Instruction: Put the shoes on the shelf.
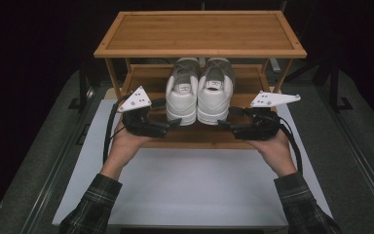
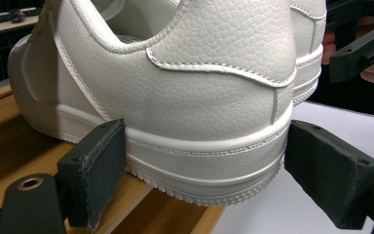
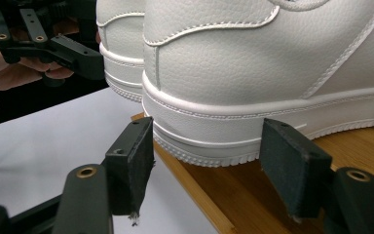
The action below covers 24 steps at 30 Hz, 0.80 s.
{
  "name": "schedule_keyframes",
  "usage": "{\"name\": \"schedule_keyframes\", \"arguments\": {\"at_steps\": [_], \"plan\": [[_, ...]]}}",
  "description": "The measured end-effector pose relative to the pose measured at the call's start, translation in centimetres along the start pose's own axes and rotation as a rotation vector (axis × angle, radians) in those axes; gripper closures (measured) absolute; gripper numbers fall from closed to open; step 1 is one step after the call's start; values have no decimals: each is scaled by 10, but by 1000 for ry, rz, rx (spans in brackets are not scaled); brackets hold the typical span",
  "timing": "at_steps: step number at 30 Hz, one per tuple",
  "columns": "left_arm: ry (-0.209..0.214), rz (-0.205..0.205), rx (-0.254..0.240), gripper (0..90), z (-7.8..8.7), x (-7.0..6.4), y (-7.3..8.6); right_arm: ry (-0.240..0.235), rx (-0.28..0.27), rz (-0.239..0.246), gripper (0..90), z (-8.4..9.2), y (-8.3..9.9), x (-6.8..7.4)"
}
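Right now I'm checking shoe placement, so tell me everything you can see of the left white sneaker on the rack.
The left sneaker is white, of pebbled leather-like material with stitched seams, a heel tab and a ribbed rubber-looking sole. It stands upright on the wooden rack's lower shelf, heel toward the person and close to the shelf's front edge, side by side with the right sneaker. The left gripper straddles its heel: one pad looks to touch the sole, the other stands just clear.

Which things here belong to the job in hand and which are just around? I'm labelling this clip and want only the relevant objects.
In the job:
left shoe
right shoe
left gripper, jaws around the left shoe's heel
right gripper, open at the right shoe's heel
wooden shoe rack, shoes on its lower shelf

Just there:
white mat
grey table
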State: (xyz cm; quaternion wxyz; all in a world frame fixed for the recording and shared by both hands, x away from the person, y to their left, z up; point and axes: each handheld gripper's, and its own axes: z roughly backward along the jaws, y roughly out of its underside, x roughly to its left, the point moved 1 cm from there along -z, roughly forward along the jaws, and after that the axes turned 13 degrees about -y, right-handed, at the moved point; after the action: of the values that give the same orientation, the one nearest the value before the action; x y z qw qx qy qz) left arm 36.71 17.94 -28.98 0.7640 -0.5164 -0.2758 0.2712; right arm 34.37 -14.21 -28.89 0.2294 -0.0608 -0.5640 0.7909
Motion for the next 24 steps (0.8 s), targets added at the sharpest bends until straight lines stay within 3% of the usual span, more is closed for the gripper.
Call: {"name": "schedule_keyframes", "arguments": {"at_steps": [6,12,17,24], "plan": [[7,17,7,151,0,0,1,26,12,17,373,-1,0,3],[8,23,16,154,6,1,1,13,-10,-8,353,7,1,-1],[6,23,45,144,19,8,3,38,-11,-27,307,20,4,-7],[-22,15,95,84,43,18,12,74,28,-37,211,34,12,-8]]}}
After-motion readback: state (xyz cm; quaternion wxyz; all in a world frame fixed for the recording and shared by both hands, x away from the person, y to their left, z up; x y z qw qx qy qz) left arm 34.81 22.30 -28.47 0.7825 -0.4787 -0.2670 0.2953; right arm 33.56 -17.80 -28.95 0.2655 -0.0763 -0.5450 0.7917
